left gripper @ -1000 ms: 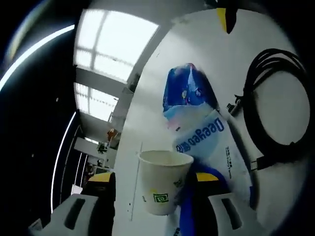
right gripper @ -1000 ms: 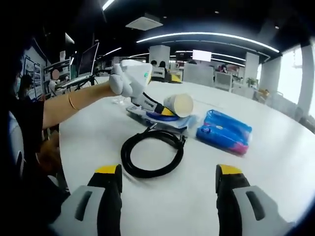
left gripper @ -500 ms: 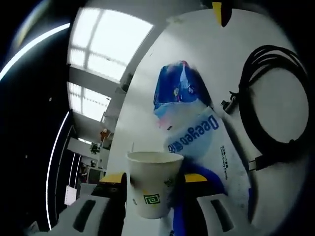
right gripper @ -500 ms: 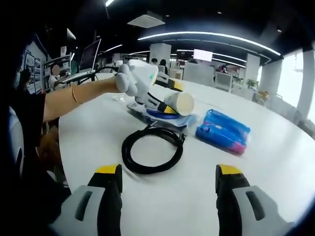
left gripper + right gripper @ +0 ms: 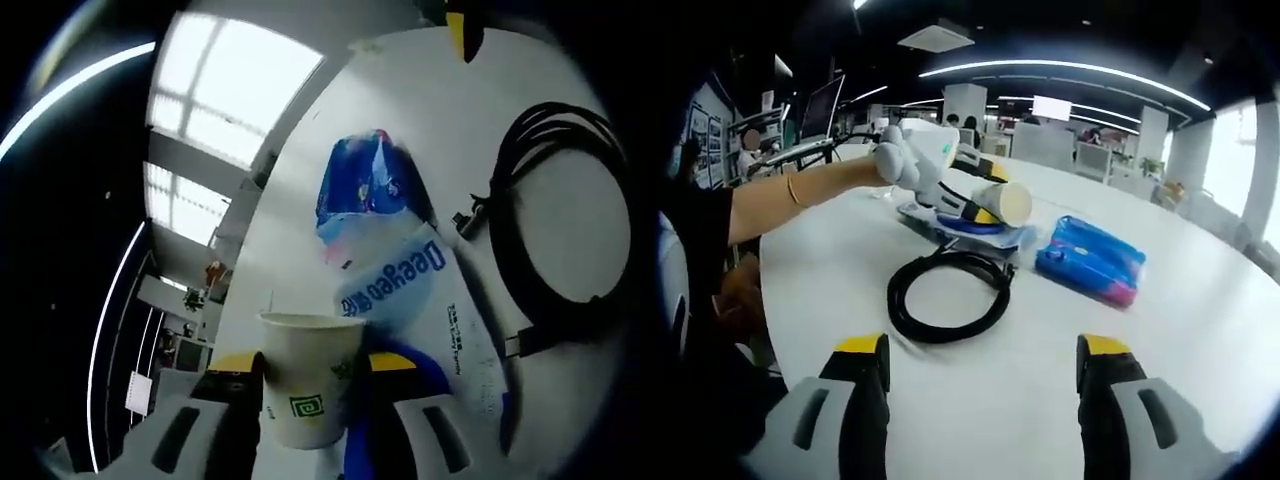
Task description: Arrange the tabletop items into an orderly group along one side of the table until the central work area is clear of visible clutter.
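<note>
On the white desk [image 5: 1200,330]: 1 paper cup [image 5: 308,377], 1 black cable coil [image 5: 948,296], 1 blue pouch [image 5: 1092,261], 1 blue-white pack [image 5: 410,295]. Left tool [image 5: 312,372] clamped on the cup, lifted over the pack. Right tool [image 5: 980,352] w/ jaws apart, nothing between, near the coil.

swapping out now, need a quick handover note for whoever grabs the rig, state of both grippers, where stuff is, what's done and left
Left gripper: shut on the paper cup, held tipped on its side above the table.
Right gripper: open, holding nothing, low over the near table edge.
Things: coiled black cable in the middle; blue pouch to its right; white-and-blue Deegeo packet lying under the cup.
Done: cup gripped.
Left: set the cup down at one side, then move cable, pouch and packet beside it.
</note>
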